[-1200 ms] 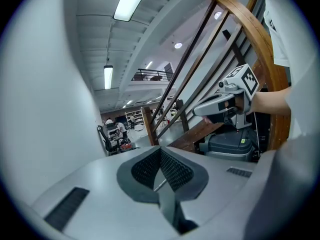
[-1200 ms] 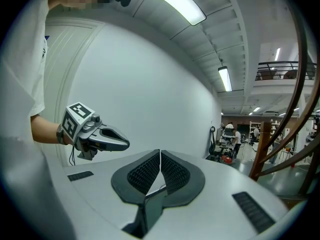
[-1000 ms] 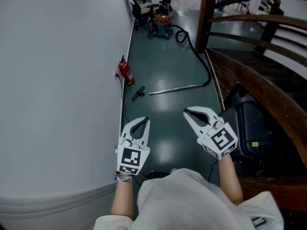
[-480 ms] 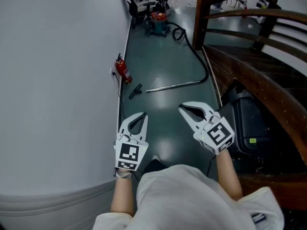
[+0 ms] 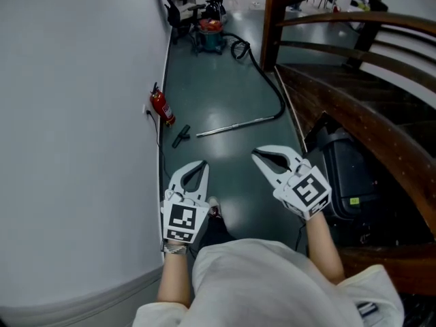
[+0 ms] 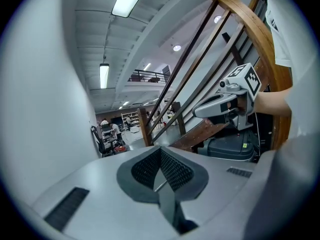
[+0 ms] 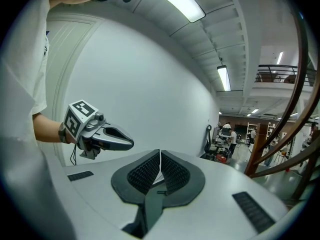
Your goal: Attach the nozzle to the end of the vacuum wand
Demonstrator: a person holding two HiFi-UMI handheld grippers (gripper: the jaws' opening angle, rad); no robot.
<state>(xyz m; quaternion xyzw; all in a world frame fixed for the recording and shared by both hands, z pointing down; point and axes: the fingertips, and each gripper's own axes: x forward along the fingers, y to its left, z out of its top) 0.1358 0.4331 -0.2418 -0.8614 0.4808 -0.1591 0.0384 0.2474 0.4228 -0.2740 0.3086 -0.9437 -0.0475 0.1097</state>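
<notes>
1. Approach is the step in hand, as I judge it. The nozzle (image 5: pixel 180 136), a small black piece, lies on the green floor (image 5: pixel 228 80) close to the wall (image 5: pixel 82 114), just on the near side of a red fire extinguisher (image 5: pixel 161 107).
2. The vacuum wand (image 5: pixel 235 125) lies across the floor beside the nozzle. Its free end points toward the nozzle but sits apart from it. Its far end joins a black hose (image 5: pixel 271 80) that runs off to the vacuum cleaner (image 5: pixel 208 36).
3. The left gripper (image 5: pixel 197 164) hangs well short of both parts. Its fingers (image 6: pixel 172 171) are pressed together with nothing between them. The right gripper (image 5: pixel 258 157) is the same: its fingers (image 7: pixel 142 171) meet and hold nothing.
4. Spread both pairs of fingers before reaching down, not at the last instant.
5. The nozzle is on the left side, so the left gripper suits it best. The right gripper can take the wand close to its free end, where the tube is easiest to steer.
6. Which end of the nozzle is the socket is too small to tell from here, so check this up close before gripping.
7. Line the socket up with the tube's axis and push straight on. A skewed push would probably jam, and the hose may drag the wand sideways.
</notes>
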